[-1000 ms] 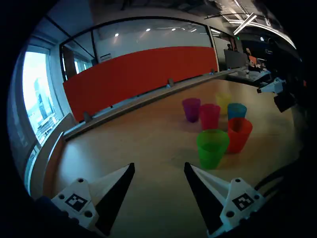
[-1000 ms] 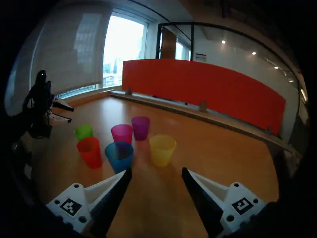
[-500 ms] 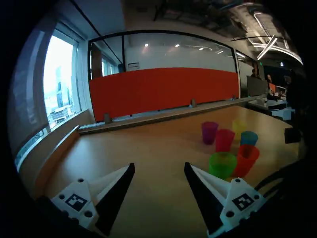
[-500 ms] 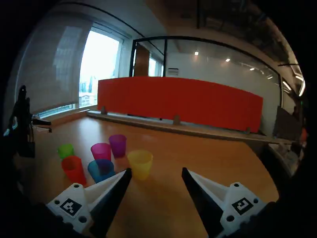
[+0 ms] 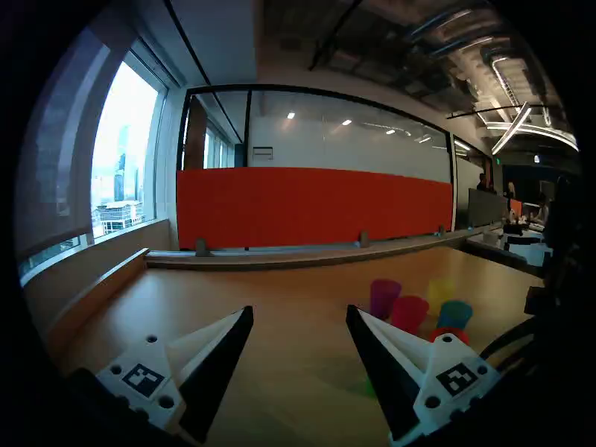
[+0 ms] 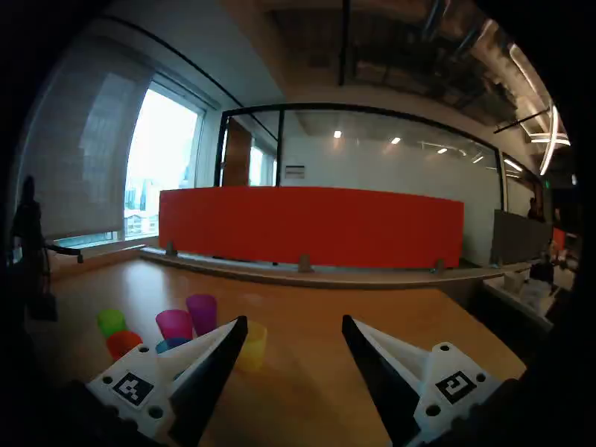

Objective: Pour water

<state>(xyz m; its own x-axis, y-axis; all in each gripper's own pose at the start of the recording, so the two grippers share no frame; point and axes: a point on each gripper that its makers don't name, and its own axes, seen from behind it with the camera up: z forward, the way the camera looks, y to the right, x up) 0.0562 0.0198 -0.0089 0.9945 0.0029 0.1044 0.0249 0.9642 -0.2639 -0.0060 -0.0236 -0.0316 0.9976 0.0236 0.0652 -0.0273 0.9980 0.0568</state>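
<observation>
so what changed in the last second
The left claw and right claw tilted up toward level, so the cups slid low in both views, some now partly hidden by the claws. Nothing was grasped or released; both claws stayed open, cups stayed clustered on the table.

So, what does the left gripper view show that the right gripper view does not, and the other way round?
Left gripper view: the open left hand-held gripper and most of the translucent blue plastic cup. Right gripper view: the open right hand-held gripper and most of the translucent green plastic cup. Both: the wooden table, the orange-red partition, the purple plastic cup and pink plastic cup.
</observation>
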